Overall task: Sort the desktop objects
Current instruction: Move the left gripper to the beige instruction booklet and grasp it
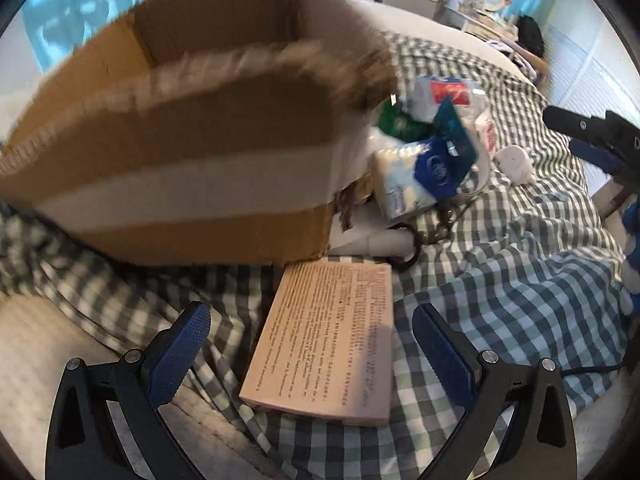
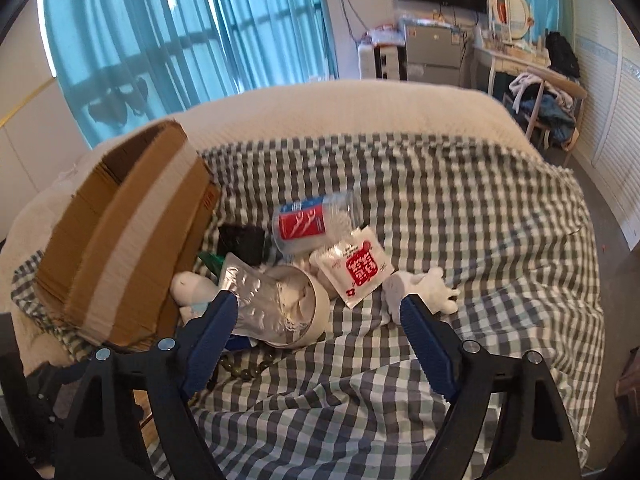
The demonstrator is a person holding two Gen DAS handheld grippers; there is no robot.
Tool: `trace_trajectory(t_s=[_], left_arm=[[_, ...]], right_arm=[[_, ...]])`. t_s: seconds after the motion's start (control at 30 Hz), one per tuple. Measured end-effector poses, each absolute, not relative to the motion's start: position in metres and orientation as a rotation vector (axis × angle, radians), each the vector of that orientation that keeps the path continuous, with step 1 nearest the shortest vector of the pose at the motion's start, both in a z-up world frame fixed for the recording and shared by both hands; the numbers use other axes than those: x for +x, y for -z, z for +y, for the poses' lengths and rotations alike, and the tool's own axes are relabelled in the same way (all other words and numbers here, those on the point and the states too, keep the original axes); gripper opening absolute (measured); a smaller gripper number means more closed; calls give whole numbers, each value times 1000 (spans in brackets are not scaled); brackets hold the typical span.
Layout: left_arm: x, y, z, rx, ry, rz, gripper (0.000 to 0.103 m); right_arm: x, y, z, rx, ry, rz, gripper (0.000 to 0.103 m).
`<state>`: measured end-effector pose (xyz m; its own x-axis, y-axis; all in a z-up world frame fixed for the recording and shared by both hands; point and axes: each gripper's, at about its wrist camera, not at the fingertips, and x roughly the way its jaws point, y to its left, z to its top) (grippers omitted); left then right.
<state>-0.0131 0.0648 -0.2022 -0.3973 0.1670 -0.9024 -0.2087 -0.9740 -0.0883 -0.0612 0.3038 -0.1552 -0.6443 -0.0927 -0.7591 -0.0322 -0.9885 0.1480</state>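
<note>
A heap of small objects [image 2: 316,264], among them a clear cup [image 2: 316,222] and a red-printed packet [image 2: 358,266], lies on the checked cloth [image 2: 460,216] of the bed beside a cardboard box [image 2: 132,232], with the left tongs [image 1: 312,348] spread over a flat carton [image 1: 324,344] and the right tongs [image 2: 320,320] spread, empty, just short of the heap.

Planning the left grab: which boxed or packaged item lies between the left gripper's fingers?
The flat pink box printed with text, lying on the checked cloth; the blue-and-white tissue pack sits farther off beside the cardboard box.
</note>
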Motion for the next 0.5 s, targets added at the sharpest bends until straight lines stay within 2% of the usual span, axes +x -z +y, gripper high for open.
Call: trace_trajectory(t_s=[0.13, 0.2, 0.4, 0.43, 0.5], left_arm=[[-18, 218, 60, -1660, -2404, 31, 103], [-18, 223, 61, -1669, -2385, 25, 103], [-22, 241, 65, -1742, -2327, 56, 102], [-22, 243, 65, -1745, -2315, 57, 101], [-19, 244, 66, -1737, -2289, 56, 88]], right_arm=[[-79, 174, 304, 1392, 2770, -251, 83], [-85, 181, 304, 1431, 2753, -253, 76], [-109, 214, 294, 1584, 2692, -184, 64], [-112, 218, 294, 1605, 2686, -177, 63], [-121, 230, 292, 1659, 2657, -173, 53]])
